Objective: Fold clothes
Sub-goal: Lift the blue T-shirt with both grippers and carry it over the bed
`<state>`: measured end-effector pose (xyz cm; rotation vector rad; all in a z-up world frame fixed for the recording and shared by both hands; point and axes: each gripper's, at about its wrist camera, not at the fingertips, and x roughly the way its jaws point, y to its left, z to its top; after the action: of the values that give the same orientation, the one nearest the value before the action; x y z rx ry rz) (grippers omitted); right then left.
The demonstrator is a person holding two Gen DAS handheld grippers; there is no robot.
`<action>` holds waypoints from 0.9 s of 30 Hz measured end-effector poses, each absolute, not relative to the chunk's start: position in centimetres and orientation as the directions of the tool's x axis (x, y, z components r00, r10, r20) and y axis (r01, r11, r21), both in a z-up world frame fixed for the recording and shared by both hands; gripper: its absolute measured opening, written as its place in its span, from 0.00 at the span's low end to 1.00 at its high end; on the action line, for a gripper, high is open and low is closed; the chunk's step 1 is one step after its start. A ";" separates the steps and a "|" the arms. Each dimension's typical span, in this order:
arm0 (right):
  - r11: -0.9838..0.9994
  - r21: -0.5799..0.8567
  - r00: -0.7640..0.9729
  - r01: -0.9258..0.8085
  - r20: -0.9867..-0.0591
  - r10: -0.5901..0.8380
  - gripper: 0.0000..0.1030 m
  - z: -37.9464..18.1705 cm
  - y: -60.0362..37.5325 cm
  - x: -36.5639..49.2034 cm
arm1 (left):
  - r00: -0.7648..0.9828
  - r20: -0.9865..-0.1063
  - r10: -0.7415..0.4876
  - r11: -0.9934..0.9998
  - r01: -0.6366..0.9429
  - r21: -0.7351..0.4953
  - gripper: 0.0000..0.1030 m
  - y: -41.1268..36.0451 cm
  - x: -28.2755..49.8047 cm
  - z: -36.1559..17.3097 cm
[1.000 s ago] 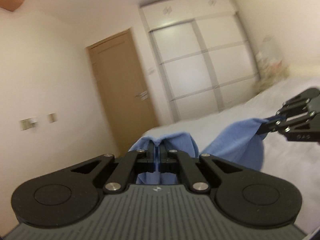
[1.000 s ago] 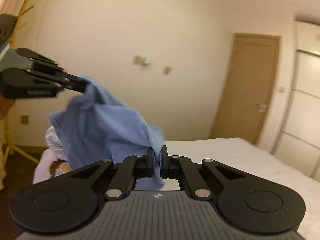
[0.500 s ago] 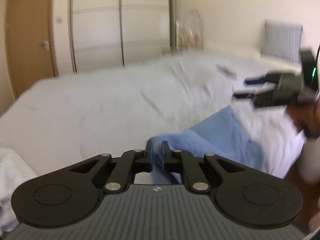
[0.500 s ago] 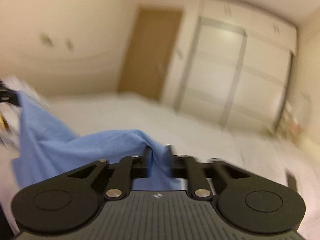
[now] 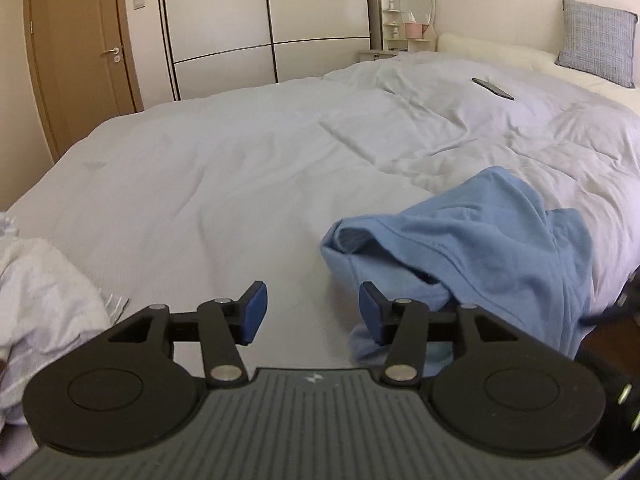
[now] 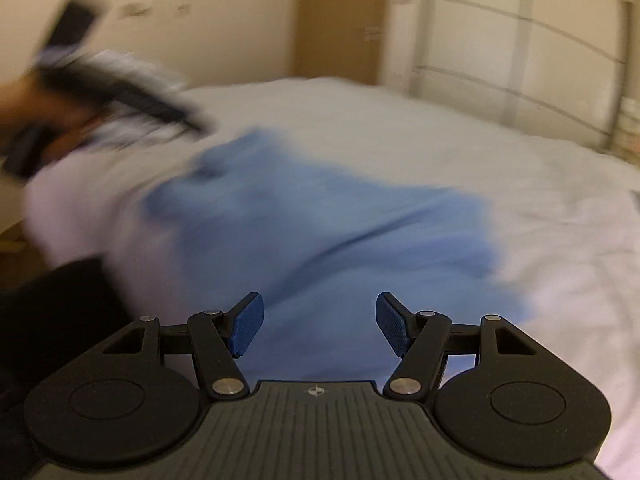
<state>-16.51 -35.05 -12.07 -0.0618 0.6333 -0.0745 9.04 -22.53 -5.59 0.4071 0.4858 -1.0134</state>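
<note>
A light blue garment (image 5: 480,248) lies crumpled near the front right edge of the white bed (image 5: 240,168), part of it hanging over the side. My left gripper (image 5: 312,312) is open just above the bedcover, with the garment's left edge beside its right finger. In the blurred right wrist view the same blue garment (image 6: 320,232) spreads over the bed, and my right gripper (image 6: 318,324) is open right above it, holding nothing. The left gripper (image 6: 120,92) shows there as a dark blur at upper left.
White clothes (image 5: 44,304) are heaped at the bed's left front. A dark phone (image 5: 493,88) lies far back on the bed near a grey pillow (image 5: 596,46). A wardrobe (image 5: 264,20) and a wooden door (image 5: 80,48) stand behind.
Both grippers held the blue garment up in the air, swung it down onto the bed, and have now opened and let it go. It lies crumpled on the cover.
</note>
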 end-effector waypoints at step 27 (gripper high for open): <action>0.878 -0.159 0.766 0.451 -0.437 -0.472 0.00 -4.9 -42.7 -18.9 | 0.221 -0.577 -0.786 0.091 0.965 0.245 0.58 -29.5 8.7 -6.5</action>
<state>-18.95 -42.68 -4.94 -0.0452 0.4865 -0.5013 8.68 -29.50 -6.49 0.6536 0.3331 -1.3371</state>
